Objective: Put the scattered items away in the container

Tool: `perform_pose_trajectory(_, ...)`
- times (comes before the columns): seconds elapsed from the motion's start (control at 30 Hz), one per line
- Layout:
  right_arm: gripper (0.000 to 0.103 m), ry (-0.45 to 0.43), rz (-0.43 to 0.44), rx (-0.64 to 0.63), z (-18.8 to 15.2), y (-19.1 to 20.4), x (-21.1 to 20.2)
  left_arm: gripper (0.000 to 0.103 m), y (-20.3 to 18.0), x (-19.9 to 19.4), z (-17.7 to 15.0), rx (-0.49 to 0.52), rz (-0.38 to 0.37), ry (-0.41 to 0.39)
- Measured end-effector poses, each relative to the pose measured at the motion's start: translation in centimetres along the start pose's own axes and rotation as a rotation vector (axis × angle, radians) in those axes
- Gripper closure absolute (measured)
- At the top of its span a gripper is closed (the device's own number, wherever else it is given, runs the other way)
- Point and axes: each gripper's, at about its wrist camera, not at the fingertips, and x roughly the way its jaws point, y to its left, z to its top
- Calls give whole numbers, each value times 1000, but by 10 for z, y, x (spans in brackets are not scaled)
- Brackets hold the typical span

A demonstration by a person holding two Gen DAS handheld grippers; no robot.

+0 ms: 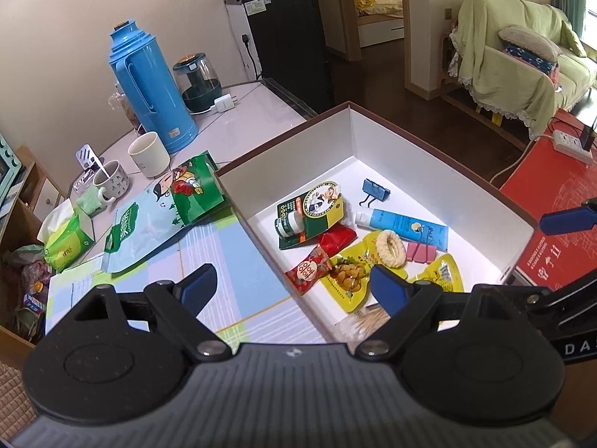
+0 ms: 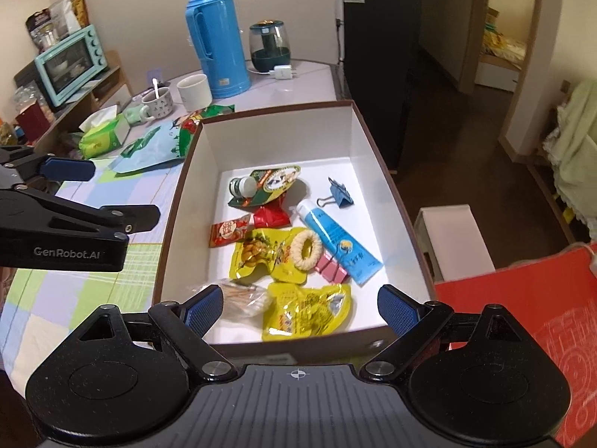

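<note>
- Both claws wide, holding nothing: left claw, right claw.
- Small items lie inside the box; I'd judge tidying near done.
- Snack bags lie on the bench left of the box, nearer my left claw.

Left gripper: jaws spread wide, nothing between blue pads, tilted downward. Right gripper: jaws likewise wide apart, empty, pointing down and forward. Both held side by side, close but not touching; each visible at other's frame edge.

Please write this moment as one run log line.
left hand-held gripper: open, empty | right hand-held gripper: open, empty | box: holds small items
</note>
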Motion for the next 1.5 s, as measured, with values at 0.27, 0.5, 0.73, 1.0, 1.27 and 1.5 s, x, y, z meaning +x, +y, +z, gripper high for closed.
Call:
perform_pose_trajectory(0.27,11,-15,-29,33,-14,14,-13,16,5,-18,-14,24,-14,-26)
perform_pose_trajectory(0.5,11,-30,-51,64,-30,26,-26,16,4,-32,-27,47,-40,-52)
perform_pose_trajectory(0.73,11,-33,-78,99,-49,37,-37,16,1,-41,-43,75,-64,-62)
perform_pose_trajectory(1.0,11,-18,-96,135,-66,47,-44,16,-1,-47,-60,103,-97,-56)
perform_pose_trajectory(1.27,11,2,-109,170,-82,55,-47,16,-6,-51,-74,139,-125,-49)
perform_pose_trajectory(1.5,11,8,-118,200,-91,59,-50,16,-6,-53,-83,158,-138,-47)
